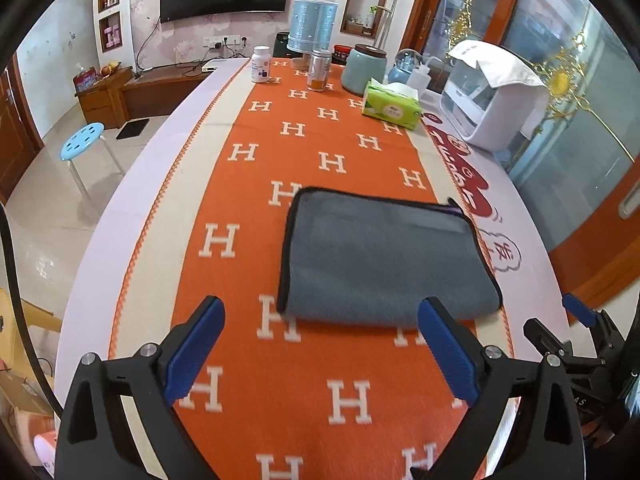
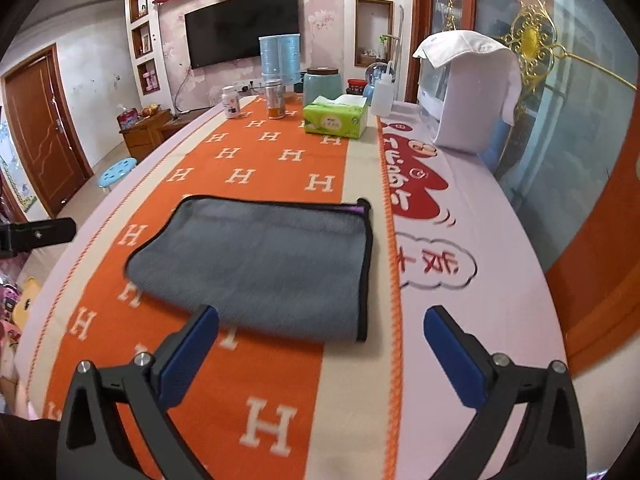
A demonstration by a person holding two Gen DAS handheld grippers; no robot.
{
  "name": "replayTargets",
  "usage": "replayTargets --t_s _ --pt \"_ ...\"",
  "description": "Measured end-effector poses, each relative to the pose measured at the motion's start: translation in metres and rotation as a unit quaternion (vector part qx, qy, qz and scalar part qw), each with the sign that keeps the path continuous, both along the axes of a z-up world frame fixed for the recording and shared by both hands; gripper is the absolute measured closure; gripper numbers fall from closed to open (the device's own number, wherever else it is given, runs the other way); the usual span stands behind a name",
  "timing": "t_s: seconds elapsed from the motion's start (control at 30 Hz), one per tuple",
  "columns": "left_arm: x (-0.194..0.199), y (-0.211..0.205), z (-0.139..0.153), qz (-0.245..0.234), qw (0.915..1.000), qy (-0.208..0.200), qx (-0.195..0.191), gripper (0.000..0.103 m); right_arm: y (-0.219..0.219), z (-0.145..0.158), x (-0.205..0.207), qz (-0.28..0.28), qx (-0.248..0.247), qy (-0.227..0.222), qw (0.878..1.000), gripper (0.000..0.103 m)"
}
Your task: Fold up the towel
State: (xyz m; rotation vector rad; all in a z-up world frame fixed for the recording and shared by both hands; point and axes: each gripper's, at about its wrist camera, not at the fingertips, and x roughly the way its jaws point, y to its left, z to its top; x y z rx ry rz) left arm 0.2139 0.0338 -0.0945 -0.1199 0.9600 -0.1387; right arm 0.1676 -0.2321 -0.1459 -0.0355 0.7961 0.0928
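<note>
A grey towel with black trim lies folded flat on the orange H-patterned cloth; its rounded fold faces me. It also shows in the right wrist view. My left gripper is open and empty, just short of the towel's near edge. My right gripper is open and empty, over the towel's near right corner. The right gripper also shows at the right edge of the left wrist view.
At the far end of the table stand a green tissue box, a white pill bottle, a can, a teal jar, a blue lamp and a white appliance. A blue stool stands left.
</note>
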Motion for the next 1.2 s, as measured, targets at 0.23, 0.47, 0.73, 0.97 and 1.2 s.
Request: replayTargets --t_s 0.23,0.47,0.73,0.97,1.2 --pt "-0.051 -0.012 0.011 -0.003 1.0000 -0.006 -0.001 0.006 0.005 0.014 -0.044 0.004 0.018 0.010 1.000 0.000" --pt "-0.101 -0.024 0.019 -0.007 0.9999 -0.008 0.000 0.006 0.005 0.027 -0.087 0.007 0.039 0.027 0.999 0.000" --pt "-0.154 -0.037 0.037 -0.014 0.9997 -0.014 0.015 0.006 0.003 0.042 -0.134 -0.010 0.065 0.048 0.997 0.000" --pt "-0.185 -0.045 0.056 -0.012 0.9997 -0.021 0.011 0.006 0.005 0.064 -0.165 -0.006 0.072 0.041 0.997 0.000" --pt "-0.202 -0.052 0.071 0.011 0.9989 -0.035 0.031 0.006 0.007 0.085 -0.184 -0.003 0.091 0.045 0.995 0.000"
